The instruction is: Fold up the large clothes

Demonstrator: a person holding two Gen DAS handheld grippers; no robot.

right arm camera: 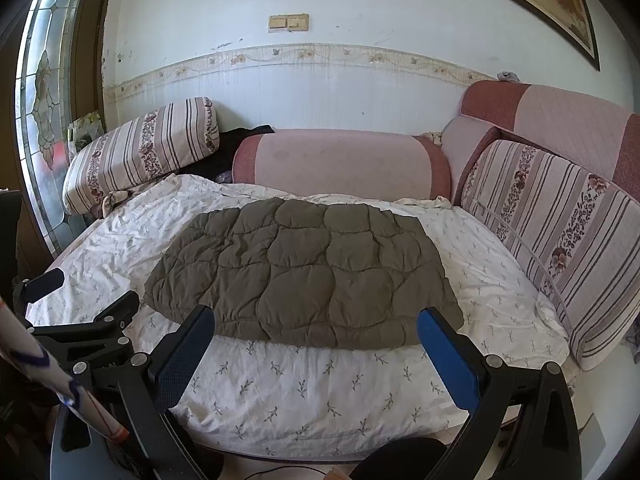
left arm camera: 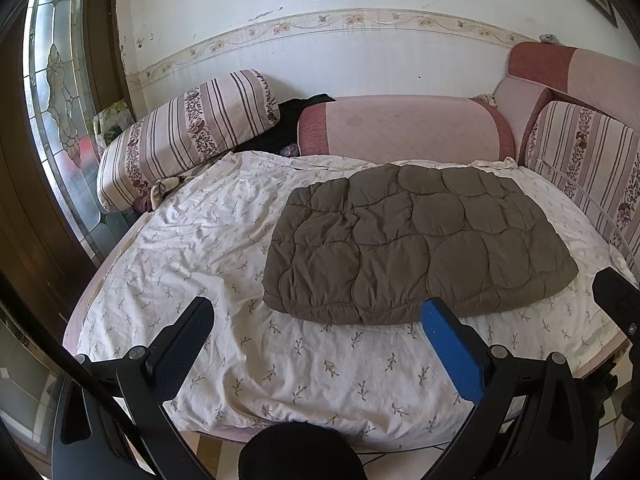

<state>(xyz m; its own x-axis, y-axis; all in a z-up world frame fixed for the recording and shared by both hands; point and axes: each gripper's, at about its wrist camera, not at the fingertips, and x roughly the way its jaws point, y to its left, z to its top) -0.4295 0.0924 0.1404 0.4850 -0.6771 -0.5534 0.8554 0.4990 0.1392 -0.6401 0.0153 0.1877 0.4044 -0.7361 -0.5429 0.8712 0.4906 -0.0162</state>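
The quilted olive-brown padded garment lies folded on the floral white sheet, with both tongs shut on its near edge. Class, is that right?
Not quite. The quilted olive-brown padded garment does lie folded on the floral white sheet, but both wrist views show the left tongs and right tongs open, holding nothing.

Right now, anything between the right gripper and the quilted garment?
Nothing but bare floral sheet. In the right wrist view the right gripper hangs open just short of the brown quilted garment, whose near hem lies clear on the sheet.
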